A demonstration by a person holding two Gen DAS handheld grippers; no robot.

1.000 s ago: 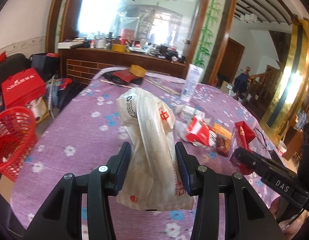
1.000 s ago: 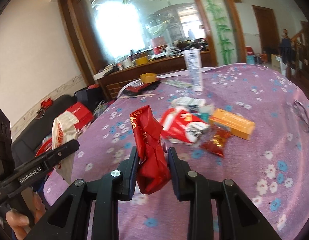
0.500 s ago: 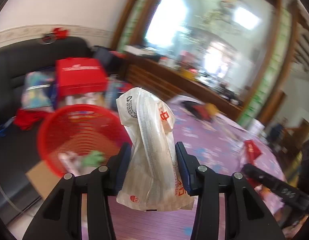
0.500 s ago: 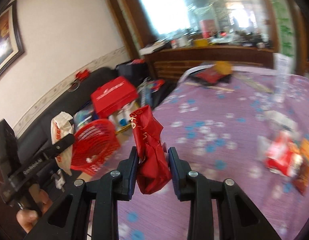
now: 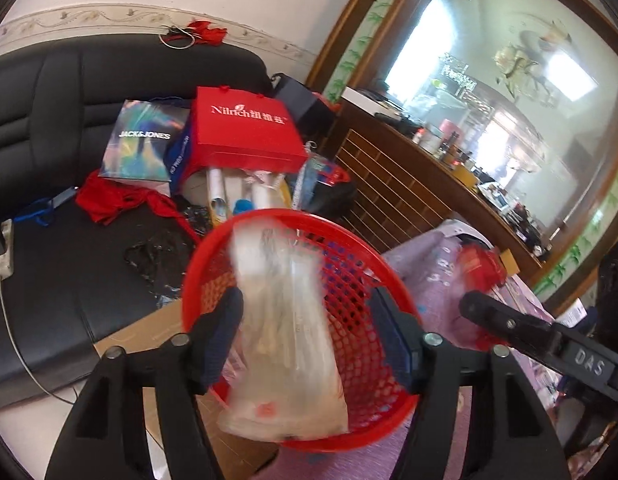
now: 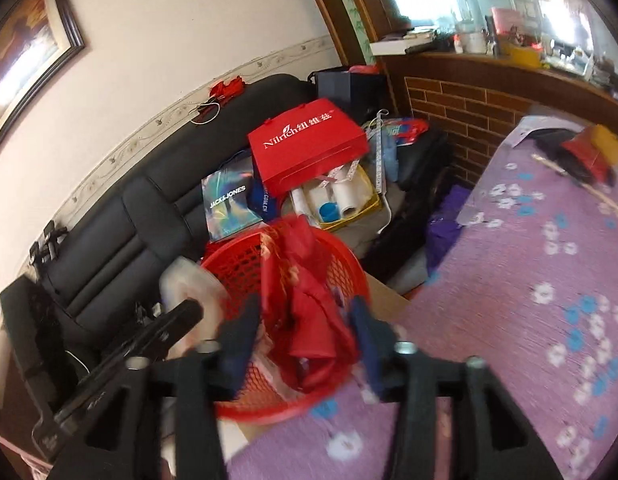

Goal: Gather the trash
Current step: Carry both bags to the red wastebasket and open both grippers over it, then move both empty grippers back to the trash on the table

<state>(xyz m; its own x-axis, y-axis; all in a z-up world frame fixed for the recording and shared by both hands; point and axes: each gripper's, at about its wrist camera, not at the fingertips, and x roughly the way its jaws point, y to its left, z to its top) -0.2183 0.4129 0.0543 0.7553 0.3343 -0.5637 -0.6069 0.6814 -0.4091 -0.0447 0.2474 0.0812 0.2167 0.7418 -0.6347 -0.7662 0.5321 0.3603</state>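
A red mesh basket (image 5: pixel 361 280) stands beside the table's edge, also in the right wrist view (image 6: pixel 237 264). My left gripper (image 5: pixel 309 332) is open above it, jaws wide; a blurred white plastic bag (image 5: pixel 285 344) hangs between them, touching only the left finger. My right gripper (image 6: pixel 305 336) is open over the basket too; a blurred red wrapper (image 6: pixel 309 312) sits loose between its fingers. The right gripper's finger shows in the left wrist view (image 5: pixel 509 324).
A black sofa (image 5: pixel 37 120) behind the basket holds a red gift bag (image 5: pixel 245 136), a Jack&Jones bag (image 5: pixel 139 148) and clutter. The purple flowered tablecloth (image 6: pixel 529 300) lies to the right. A cardboard sheet (image 5: pixel 149 340) lies under the basket. A wooden counter (image 5: pixel 409 184) stands beyond.
Both grippers swung left from the table to above the basket. Both have opened, and the white bag and the red wrapper are slipping free, blurred.
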